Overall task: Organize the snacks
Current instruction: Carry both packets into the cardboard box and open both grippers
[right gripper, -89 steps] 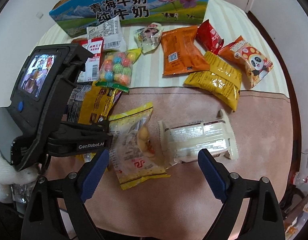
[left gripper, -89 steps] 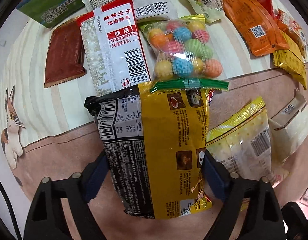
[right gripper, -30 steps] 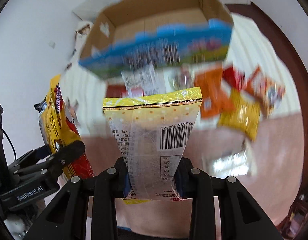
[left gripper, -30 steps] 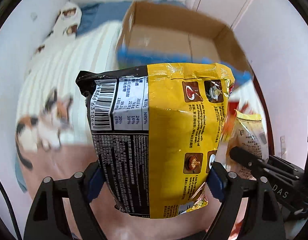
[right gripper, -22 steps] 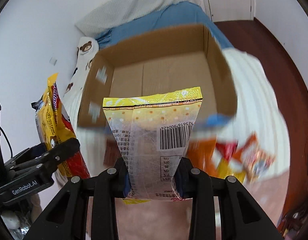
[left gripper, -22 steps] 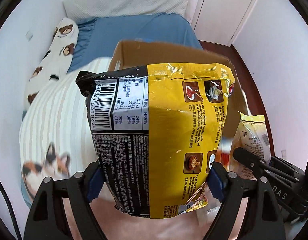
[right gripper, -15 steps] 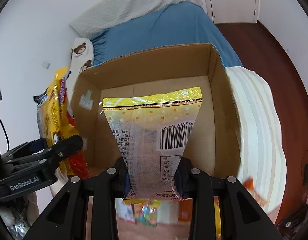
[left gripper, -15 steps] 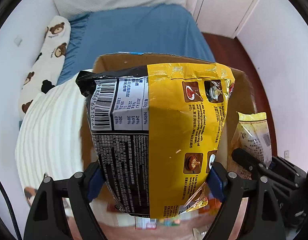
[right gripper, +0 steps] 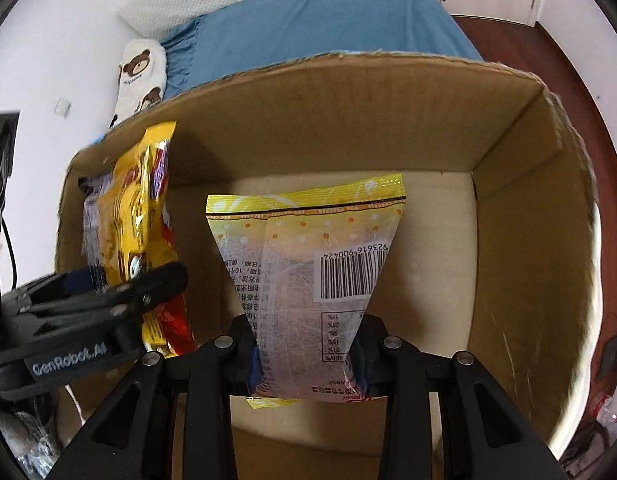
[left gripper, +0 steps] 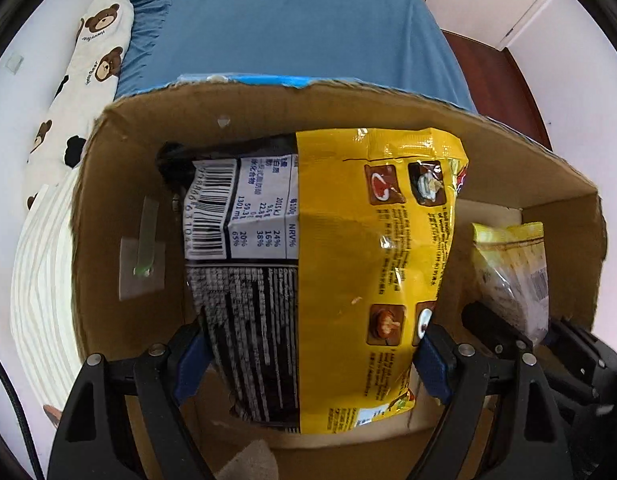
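Note:
My left gripper (left gripper: 308, 364) is shut on a yellow and black noodle packet (left gripper: 348, 264) and holds it inside the open cardboard box (left gripper: 108, 200), near the box's left wall. My right gripper (right gripper: 306, 360) is shut on a pale yellow dotted snack bag (right gripper: 308, 264) and holds it inside the same box (right gripper: 520, 240), above its pale floor. The noodle packet (right gripper: 136, 216) and the left gripper (right gripper: 108, 292) show at the left of the right wrist view. The dotted bag (left gripper: 512, 272) shows at the right of the left wrist view.
The box stands on a striped cloth (left gripper: 40, 280). Behind it lie a blue bedsheet (left gripper: 288, 28) and a white bear-print pillow (left gripper: 88, 64). A door and dark wooden floor (right gripper: 548, 40) are at the far right.
Both grippers have moved forward and down with their packets, from above the box rim into the box. The box walls now fill both views.

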`<act>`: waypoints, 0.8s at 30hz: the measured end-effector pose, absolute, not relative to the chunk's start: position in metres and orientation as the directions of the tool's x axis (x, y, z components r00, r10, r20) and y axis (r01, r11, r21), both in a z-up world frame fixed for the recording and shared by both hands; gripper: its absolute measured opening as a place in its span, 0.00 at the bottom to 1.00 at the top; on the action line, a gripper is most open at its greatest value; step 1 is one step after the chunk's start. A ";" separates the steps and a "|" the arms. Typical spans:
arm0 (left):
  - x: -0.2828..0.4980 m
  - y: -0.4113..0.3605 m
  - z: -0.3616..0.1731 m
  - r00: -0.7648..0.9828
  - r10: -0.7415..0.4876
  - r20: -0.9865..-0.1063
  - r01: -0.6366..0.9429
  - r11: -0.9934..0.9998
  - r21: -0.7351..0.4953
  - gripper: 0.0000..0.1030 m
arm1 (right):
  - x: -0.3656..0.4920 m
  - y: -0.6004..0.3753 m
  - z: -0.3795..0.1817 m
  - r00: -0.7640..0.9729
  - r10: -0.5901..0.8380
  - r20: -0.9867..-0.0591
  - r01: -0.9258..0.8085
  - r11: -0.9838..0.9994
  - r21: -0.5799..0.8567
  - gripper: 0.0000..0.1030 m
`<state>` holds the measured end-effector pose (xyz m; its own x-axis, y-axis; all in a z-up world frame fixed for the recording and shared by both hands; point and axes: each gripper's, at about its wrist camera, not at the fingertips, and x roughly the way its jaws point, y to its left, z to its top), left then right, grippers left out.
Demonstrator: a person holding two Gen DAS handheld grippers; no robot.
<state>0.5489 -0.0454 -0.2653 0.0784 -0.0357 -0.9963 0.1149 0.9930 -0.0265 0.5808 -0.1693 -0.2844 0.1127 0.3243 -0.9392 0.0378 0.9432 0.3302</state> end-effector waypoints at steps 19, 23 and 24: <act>0.505 -0.036 -0.224 0.207 -0.027 -0.978 0.098 0.995 -0.007 0.85 | 0.557 -0.174 -0.267 0.150 0.256 -0.955 0.000 0.966 0.259 0.92; 0.481 -0.034 -0.202 0.258 -0.032 -0.966 0.089 0.996 -0.009 0.85 | 0.532 -0.179 -0.249 0.192 0.239 -0.952 0.016 0.969 0.247 0.92; 0.474 -0.034 -0.197 0.269 -0.032 -0.963 0.085 0.996 -0.010 0.85 | 0.523 -0.184 -0.244 0.205 0.236 -0.950 0.019 0.969 0.245 0.92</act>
<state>0.4740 -0.0338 -0.1971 0.2693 -0.0324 -0.9625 0.0849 0.9963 -0.0098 0.5232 -0.1843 -0.2444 0.2047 0.2363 -0.9499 0.0185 0.9693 0.2451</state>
